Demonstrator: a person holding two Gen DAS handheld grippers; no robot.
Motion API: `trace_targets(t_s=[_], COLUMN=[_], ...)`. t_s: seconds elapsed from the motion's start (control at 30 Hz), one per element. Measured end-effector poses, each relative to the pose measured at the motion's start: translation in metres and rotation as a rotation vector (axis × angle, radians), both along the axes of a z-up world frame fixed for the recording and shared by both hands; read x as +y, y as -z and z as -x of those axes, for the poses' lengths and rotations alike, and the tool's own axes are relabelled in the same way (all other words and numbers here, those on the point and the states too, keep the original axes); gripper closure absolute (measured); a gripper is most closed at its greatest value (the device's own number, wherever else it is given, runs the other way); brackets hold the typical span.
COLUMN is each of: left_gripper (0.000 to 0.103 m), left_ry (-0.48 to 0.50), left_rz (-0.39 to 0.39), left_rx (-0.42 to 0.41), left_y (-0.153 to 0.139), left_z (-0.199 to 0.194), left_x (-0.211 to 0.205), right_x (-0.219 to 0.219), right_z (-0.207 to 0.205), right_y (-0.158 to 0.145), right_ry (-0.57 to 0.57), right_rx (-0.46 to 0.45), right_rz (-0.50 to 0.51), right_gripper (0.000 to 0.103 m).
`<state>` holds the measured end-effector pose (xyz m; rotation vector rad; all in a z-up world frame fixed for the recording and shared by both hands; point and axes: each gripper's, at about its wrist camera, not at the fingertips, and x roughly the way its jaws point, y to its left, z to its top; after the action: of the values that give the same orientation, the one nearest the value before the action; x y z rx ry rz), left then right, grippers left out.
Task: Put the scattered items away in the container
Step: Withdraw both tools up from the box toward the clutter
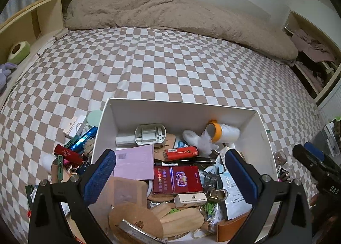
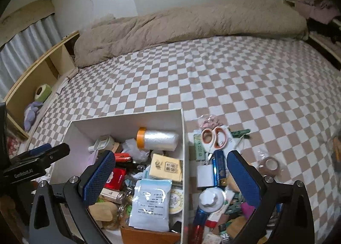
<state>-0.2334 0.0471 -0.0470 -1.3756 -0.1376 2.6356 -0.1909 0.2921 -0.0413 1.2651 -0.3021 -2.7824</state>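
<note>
While I am holding both tools over the bed, these are my notes.
Left gripper (image 1: 170,171): I am hovering it above the white box (image 1: 181,106), fingers spread wide, gripping nothing.
Right gripper (image 2: 170,177): I am holding it over the box's right wall, likewise spread wide and carrying nothing.
Box contents: a red carton (image 1: 178,179), a pink notebook (image 1: 134,161), a red lighter (image 1: 180,152), a black pen (image 1: 191,160), a white roll with an orange cap (image 1: 223,133), a pale blue packet (image 2: 150,203) and wooden pieces are lying jumbled inside.
Loose items, left of box: a red case (image 1: 68,154) and a blue harmonica (image 1: 84,138) are sitting on the checkered sheet (image 1: 170,62).
Loose items, right of box: orange-handled scissors (image 2: 214,137), a white charger block (image 2: 205,175), a white knob (image 2: 211,199) and a tape roll (image 2: 269,165) are waiting outside.
Background: a tan blanket (image 1: 170,15) is lying bunched along the wall.
</note>
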Motion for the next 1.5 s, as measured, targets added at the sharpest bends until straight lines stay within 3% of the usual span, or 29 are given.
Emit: trace_targets(t_s=[0.43,0.87,1.0,1.17,1.27,1.4,1.5], left_gripper=[0.0,0.0,0.0,0.0,0.0,0.0,0.0], left_ry=[-0.031,-0.017,0.005,0.027,0.029,0.025,0.027], left_rz=[-0.023,-0.015,-0.055,-0.089,-0.07,-0.014,-0.027], left_rx=[0.08,0.208,0.226,0.288,0.323,0.353,0.344], left_y=[-0.037,-0.09,-0.106,-0.127,-0.132,-0.132,-0.125], left_z=[-0.024,-0.063,-0.08,-0.098,-0.106,-0.111,-0.111], left_x=[-0.022,-0.053,-0.064,-0.076,-0.084,-0.098,-0.115], right_x=[0.012,0.006,0.01,0.017,0.026,0.042,0.055], right_z=[-0.027,-0.082,-0.095,-0.108,-0.112,-0.114,-0.114], right_y=[-0.027,-0.098,-0.11,-0.113,-0.109,-0.097,-0.087], right_ry=[-0.016,-0.071,-0.065,-0.056,-0.023,0.043,0.084], right_rx=[0.062,0.21,0.242,0.271,0.286,0.302,0.303], right_rz=[-0.02,-0.028,-0.042,-0.078,-0.085,-0.07,-0.044], right_gripper=[0.0,0.0,0.0,0.0,0.0,0.0,0.0])
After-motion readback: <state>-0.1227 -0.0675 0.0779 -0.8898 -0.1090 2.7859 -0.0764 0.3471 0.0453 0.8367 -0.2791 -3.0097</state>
